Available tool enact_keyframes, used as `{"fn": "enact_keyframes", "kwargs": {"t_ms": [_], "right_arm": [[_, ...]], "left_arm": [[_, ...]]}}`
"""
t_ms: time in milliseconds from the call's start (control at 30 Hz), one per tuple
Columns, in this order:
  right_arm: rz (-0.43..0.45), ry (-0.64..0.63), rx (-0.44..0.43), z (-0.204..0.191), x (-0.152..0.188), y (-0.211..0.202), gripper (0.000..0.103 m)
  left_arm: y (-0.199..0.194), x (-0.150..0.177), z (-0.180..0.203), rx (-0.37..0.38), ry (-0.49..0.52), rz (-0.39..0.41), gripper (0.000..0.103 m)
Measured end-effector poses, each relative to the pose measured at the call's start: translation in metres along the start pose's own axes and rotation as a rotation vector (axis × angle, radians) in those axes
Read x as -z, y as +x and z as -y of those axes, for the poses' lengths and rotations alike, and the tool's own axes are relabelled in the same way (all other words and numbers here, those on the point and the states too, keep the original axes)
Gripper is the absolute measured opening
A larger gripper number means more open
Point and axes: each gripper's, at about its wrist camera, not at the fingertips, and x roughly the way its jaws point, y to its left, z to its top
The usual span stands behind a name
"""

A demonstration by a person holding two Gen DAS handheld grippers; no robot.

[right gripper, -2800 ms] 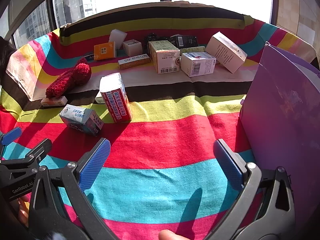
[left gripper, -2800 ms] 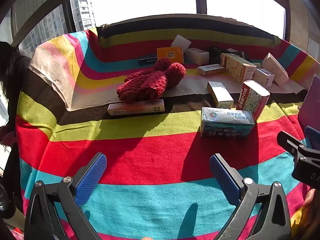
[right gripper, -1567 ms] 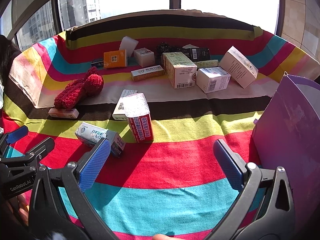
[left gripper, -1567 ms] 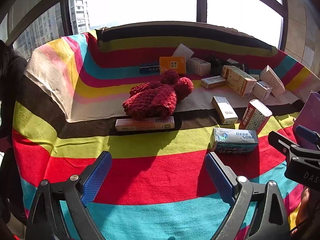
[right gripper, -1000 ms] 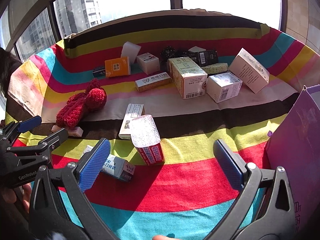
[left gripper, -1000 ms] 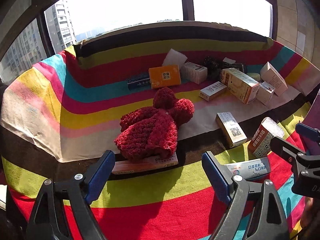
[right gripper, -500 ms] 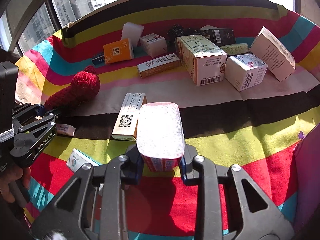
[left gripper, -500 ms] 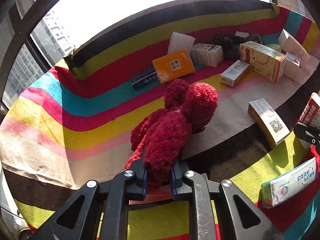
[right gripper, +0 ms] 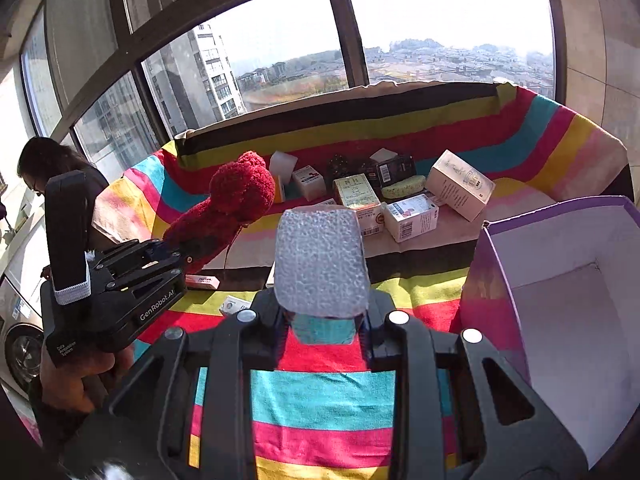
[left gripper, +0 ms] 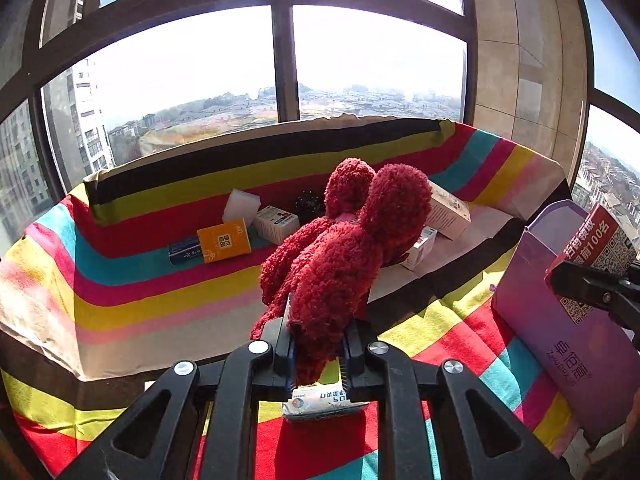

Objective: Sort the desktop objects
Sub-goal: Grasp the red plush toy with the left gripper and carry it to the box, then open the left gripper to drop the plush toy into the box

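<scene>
My left gripper (left gripper: pixel 318 354) is shut on a fuzzy red knitted item (left gripper: pixel 340 256), held up above the striped cloth (left gripper: pixel 140 292). The same red knit (right gripper: pixel 228 208) shows in the right wrist view, sticking out of the left gripper's black body (right gripper: pixel 120 288) at the left. My right gripper (right gripper: pixel 322 320) is shut on a red box with a silvery embossed top (right gripper: pixel 322 260), lifted off the cloth. That box's red printed side (left gripper: pixel 596 244) appears at the right edge of the left wrist view. An open purple box (right gripper: pixel 560 292) stands just to the right.
Several small cartons lie along the back of the striped cloth: an orange box (left gripper: pixel 224 242), a white carton (right gripper: pixel 460 184) and a barcode carton (right gripper: pixel 412 216). A light blue pack (left gripper: pixel 320 400) lies under the left gripper. A person (right gripper: pixel 52 168) stands at the far left by the window.
Both grippers closed, the left on the red knit and the right on the red box, then rose off the cloth. The purple box has come closer on the right.
</scene>
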Motion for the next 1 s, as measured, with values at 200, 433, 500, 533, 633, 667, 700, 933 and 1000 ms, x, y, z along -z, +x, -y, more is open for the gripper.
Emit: {"fn": "enact_keyframes", "kwargs": {"t_ms": [200,433,500,533,633,667,700,933,1000], "right_arm": [[0.082,-0.002,0.171,0.063,-0.008,-0.073,0.031],[0.029,0.094,0.363,0.148,0.006,-0.093,0.033],[0.004,0.131,0.387,0.165,0.012,-0.091,0.037],[-0.004,0.149,0.393,0.171,0.014,-0.090,0.041],[0.004,0.197,0.382,0.181,0.020,-0.096,0.071],[0.016,0.193,0.389,0.181,0.019,-0.100,0.075],[0.034,0.182,0.392,0.179,0.019,-0.105,0.077],[0.084,0.128,0.369,0.147,0.017,-0.108,0.082],[0.097,0.112,0.346,0.132,0.014,-0.106,0.082]], "left_arm": [[-0.011,-0.035,0.090,0.239,0.077,0.060,0.017],[-0.006,-0.047,0.191,0.467,0.160,0.045,0.026],[0.001,-0.043,0.212,0.493,0.174,0.024,0.037],[0.003,-0.040,0.218,0.498,0.172,0.017,0.048],[0.002,-0.028,0.221,0.493,0.172,0.005,0.060],[0.000,-0.024,0.216,0.485,0.163,0.004,0.061],[-0.001,-0.020,0.206,0.481,0.144,0.001,0.062],[0.002,0.026,0.086,0.278,-0.058,-0.024,0.074],[0.003,0.040,0.043,0.210,-0.127,-0.041,0.075]]}}
